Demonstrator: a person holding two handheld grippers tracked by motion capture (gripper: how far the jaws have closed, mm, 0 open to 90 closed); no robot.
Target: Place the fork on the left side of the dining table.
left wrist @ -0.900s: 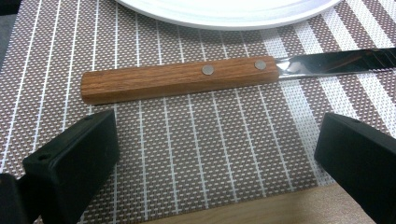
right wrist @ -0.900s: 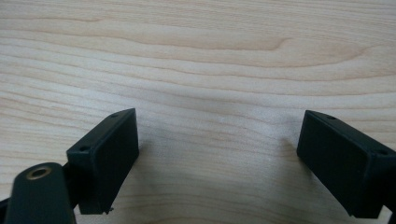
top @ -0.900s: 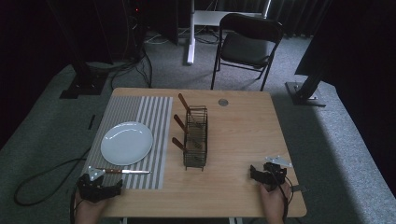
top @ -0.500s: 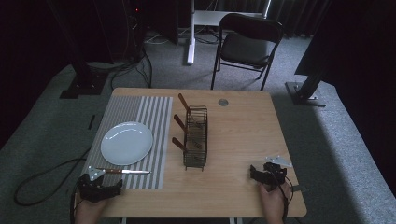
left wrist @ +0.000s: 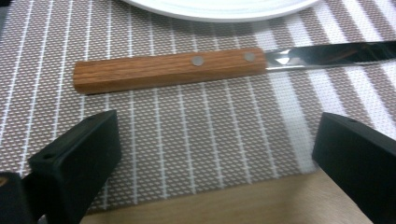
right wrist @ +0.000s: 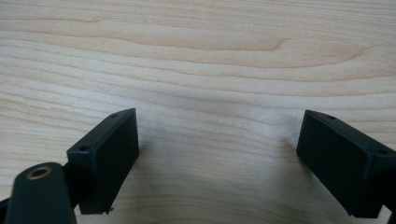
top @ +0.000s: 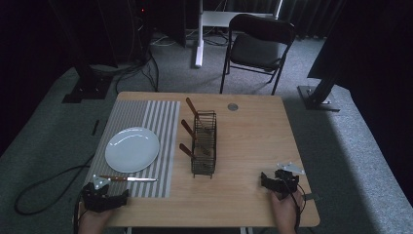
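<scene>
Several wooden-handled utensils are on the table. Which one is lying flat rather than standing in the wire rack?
The knife on the striped placemat, just in front of the white plate. It lies flat near the left gripper; three other handles stick up from the wire rack.

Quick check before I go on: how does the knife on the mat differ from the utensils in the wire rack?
The knife lies flat on the striped placemat with its blade exposed; the utensils stand tilted in the wire rack, only their handles showing. The knife is alone; there are three utensils in the rack. All have brown wooden handles.
</scene>
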